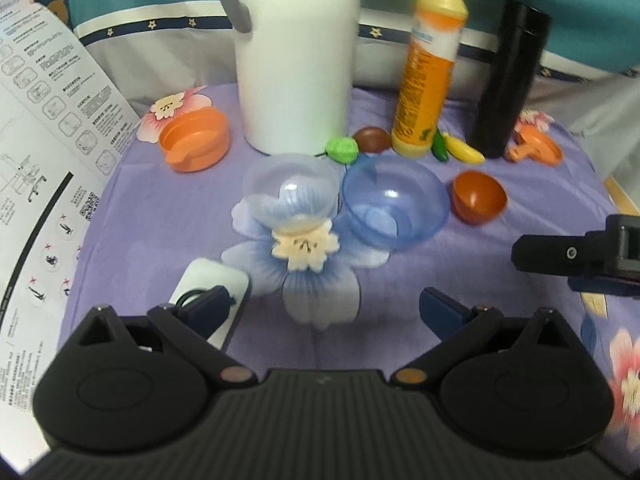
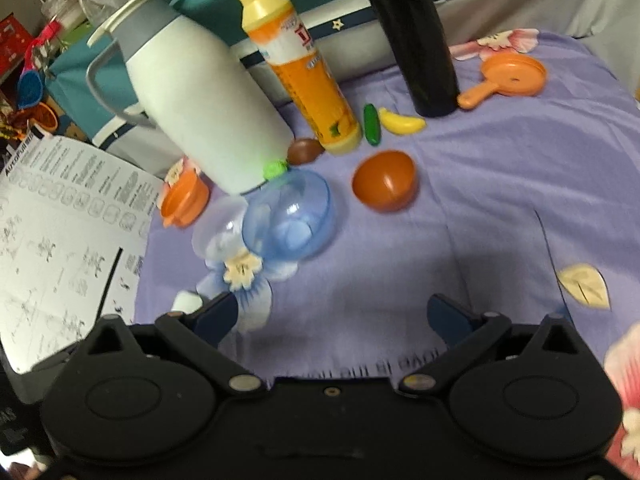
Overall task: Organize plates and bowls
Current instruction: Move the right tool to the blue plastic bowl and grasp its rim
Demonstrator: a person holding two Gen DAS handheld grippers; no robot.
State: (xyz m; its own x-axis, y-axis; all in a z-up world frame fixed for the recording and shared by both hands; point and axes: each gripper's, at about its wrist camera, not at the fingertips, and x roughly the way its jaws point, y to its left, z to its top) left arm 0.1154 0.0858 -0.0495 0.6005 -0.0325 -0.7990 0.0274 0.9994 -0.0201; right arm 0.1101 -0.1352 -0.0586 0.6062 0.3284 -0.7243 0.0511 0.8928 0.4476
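Note:
Three small bowls sit in a row on the purple flowered cloth [image 1: 168,216]: a clear bowl [image 1: 290,190], a blue translucent bowl [image 1: 394,202] touching it, and a brown-orange bowl [image 1: 478,196] apart to the right. From the right wrist the clear bowl [image 2: 218,228], blue bowl [image 2: 290,216] and brown-orange bowl [image 2: 386,186] lie ahead. My left gripper [image 1: 322,310] is open, short of the bowls, with nothing between its fingers. My right gripper [image 2: 332,316] is open and empty; its side shows at the right edge [image 1: 580,256].
Behind the bowls stand a white jug [image 1: 294,52], an orange bottle [image 1: 430,68] and a black flask [image 1: 508,80]. An orange cup [image 1: 196,140], an orange pan [image 2: 508,78], toy fruits [image 1: 462,150] and a white phone-like object [image 1: 212,292] lie around. A printed sheet [image 1: 44,160] covers the left.

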